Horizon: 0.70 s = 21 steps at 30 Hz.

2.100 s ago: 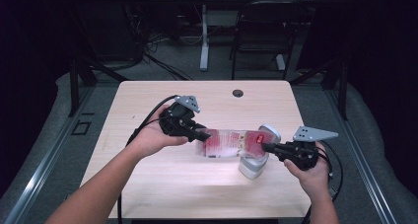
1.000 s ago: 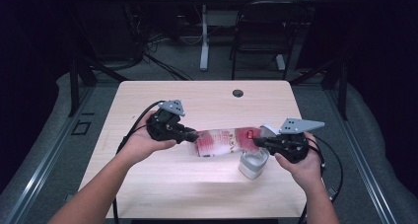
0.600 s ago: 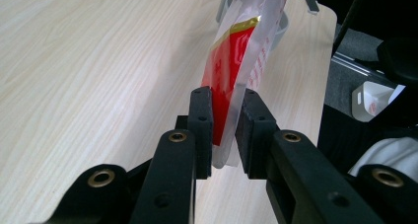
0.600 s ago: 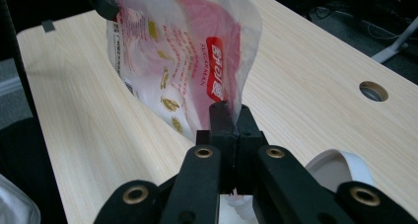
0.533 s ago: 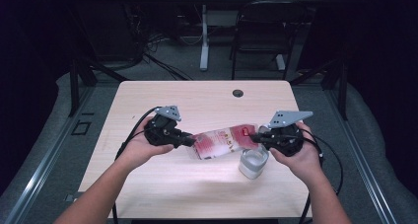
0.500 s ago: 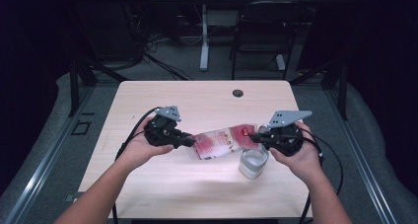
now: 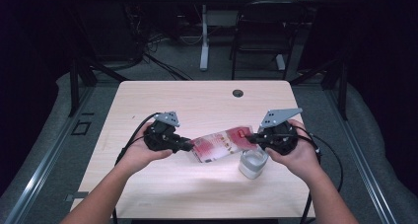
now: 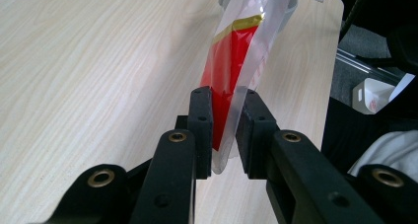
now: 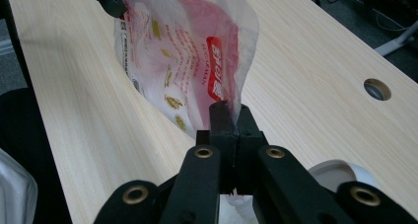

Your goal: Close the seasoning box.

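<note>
Both hands are sitting closer to the person's edge of the table [image 7: 162, 100] than two seconds ago, and the red-and-white printed pouch [image 7: 222, 144] is now tilting, its right end higher. The left gripper [image 7: 185, 146] is clamping the pouch's clear edge between its pads, as the left gripper view is showing [image 8: 227, 130]. The right gripper [image 7: 250, 138] is pinching the opposite edge, jaws pressed nearly together [image 9: 230, 116]. The pouch is hanging stretched between them above the wood, beside a white cup [image 7: 253, 163] that the right hand [image 7: 296, 152] is partly covering. Print on the pouch is too blurred to read.
</note>
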Each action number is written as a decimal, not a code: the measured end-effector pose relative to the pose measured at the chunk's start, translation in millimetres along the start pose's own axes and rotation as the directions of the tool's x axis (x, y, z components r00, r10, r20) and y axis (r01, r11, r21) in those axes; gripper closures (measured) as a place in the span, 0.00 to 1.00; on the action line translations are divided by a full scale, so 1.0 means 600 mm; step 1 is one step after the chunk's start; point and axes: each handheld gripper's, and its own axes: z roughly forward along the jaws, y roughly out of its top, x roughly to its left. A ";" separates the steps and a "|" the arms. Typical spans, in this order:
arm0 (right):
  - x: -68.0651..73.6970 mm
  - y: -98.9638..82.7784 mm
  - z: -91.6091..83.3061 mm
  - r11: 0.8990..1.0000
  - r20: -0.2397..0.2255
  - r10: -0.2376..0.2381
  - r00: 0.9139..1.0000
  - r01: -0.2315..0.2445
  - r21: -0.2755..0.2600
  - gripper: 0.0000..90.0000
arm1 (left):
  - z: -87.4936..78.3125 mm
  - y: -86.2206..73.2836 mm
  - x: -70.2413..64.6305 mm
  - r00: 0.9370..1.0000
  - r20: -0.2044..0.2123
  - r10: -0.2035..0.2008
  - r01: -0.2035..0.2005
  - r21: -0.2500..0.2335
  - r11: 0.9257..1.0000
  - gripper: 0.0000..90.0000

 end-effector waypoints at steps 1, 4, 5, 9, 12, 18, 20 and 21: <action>0.001 -0.001 0.001 1.000 0.001 0.000 1.000 0.000 0.004 1.00 | 0.002 -0.002 0.000 1.000 -0.009 0.000 0.000 0.006 1.000 0.87; 0.002 -0.004 0.006 1.000 -0.004 0.002 1.000 -0.002 0.003 1.00 | 0.009 -0.007 0.003 1.000 0.002 -0.008 0.008 0.004 1.000 0.87; 0.001 -0.005 0.007 1.000 -0.005 0.000 1.000 0.000 0.004 1.00 | 0.010 -0.008 0.005 1.000 0.001 -0.006 0.006 0.008 1.000 0.87; -0.001 -0.012 0.012 1.000 -0.016 0.017 1.000 -0.018 -0.008 1.00 | 0.015 -0.011 0.007 1.000 -0.001 -0.012 0.012 0.015 1.000 0.87; -0.007 -0.021 0.015 0.998 -0.047 0.051 0.998 -0.053 -0.045 0.98 | 0.017 -0.015 0.010 1.000 0.002 -0.019 0.019 0.014 1.000 0.87; -0.016 -0.040 0.025 0.990 -0.089 0.100 0.991 -0.108 -0.089 0.92 | 0.026 -0.020 0.013 1.000 0.001 -0.018 0.018 0.033 0.999 0.87; -0.019 -0.048 0.030 0.986 -0.109 0.116 0.987 -0.127 -0.106 0.92 | 0.028 -0.024 0.015 1.000 0.005 -0.020 0.020 0.032 0.999 0.88; -0.022 -0.051 0.031 0.984 -0.122 0.124 0.985 -0.139 -0.116 0.91 | 0.029 -0.025 0.016 1.000 0.009 -0.025 0.025 0.035 0.999 0.88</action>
